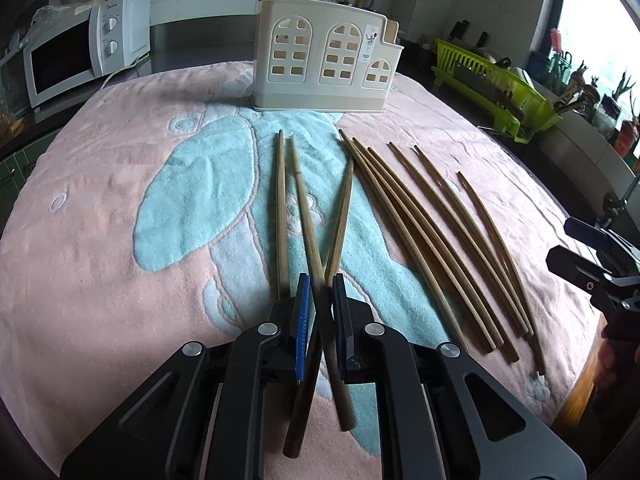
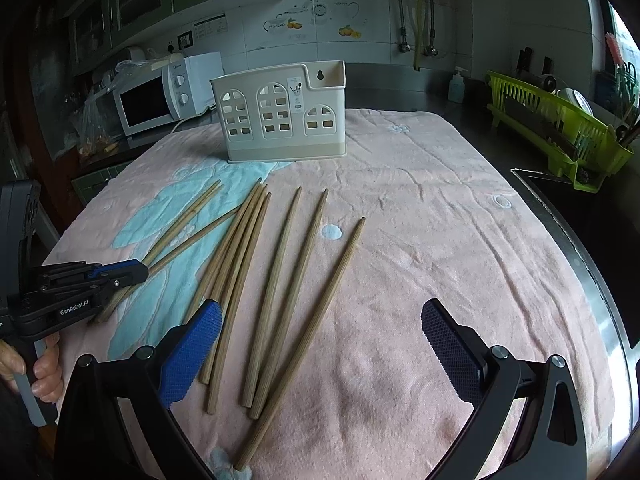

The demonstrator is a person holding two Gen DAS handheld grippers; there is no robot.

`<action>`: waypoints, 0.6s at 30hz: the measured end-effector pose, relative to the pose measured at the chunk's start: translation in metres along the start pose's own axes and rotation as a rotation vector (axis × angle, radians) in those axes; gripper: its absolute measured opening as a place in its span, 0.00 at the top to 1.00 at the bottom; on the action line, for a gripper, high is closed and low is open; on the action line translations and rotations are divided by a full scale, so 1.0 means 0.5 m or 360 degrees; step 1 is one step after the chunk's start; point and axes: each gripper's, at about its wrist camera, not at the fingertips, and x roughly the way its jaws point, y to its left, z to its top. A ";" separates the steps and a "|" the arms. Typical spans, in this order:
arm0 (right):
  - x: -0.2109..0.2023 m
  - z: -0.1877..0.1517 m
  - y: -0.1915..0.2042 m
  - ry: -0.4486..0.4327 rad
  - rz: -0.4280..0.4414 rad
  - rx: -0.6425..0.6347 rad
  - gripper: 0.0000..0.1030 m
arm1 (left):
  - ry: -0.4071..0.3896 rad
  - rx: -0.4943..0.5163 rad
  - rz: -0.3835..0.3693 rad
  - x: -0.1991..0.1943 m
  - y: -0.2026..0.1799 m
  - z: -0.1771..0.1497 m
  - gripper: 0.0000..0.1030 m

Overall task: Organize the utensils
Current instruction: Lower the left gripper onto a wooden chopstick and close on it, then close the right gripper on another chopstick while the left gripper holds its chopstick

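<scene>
Your left claw (image 1: 320,300) is clamping two crossed chopsticks (image 1: 308,216) lying on the towel (image 1: 100,200). Your right claw (image 2: 320,332) is hanging wide over the loose ones (image 2: 276,280). The holder (image 1: 324,64) is standing beyond.

Daylight enters from a window (image 1: 600,20) at the upper right of both views, blown out white. The left side stays dim, and fisheye bending curves the edges; the centre is sharp.
</scene>
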 end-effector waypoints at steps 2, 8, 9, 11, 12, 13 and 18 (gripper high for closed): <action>0.001 -0.007 0.000 0.0015 -0.0013 -0.0002 0.06 | -0.0010 -0.0007 -0.0012 -0.003 0.001 0.001 0.95; 0.002 -0.041 -0.003 0.0093 -0.0051 0.0023 0.11 | -0.0074 -0.0052 -0.0029 -0.024 0.011 0.007 0.95; 0.003 -0.048 -0.003 0.0113 -0.0047 0.0034 0.23 | -0.0087 -0.0054 -0.0035 -0.029 0.013 0.008 0.95; 0.007 -0.063 -0.002 0.0169 0.0004 0.0081 0.31 | -0.0108 -0.0051 -0.0037 -0.037 0.014 0.010 0.95; 0.009 -0.070 -0.001 0.0190 0.0018 0.0096 0.32 | -0.0115 -0.0048 -0.0037 -0.040 0.014 0.010 0.95; 0.009 -0.077 0.002 0.0202 0.0015 0.0096 0.32 | -0.0123 -0.0048 -0.0039 -0.043 0.015 0.011 0.95; -0.001 -0.101 0.031 0.0232 0.0036 0.0106 0.48 | -0.0153 -0.0050 -0.0045 -0.054 0.020 0.009 0.95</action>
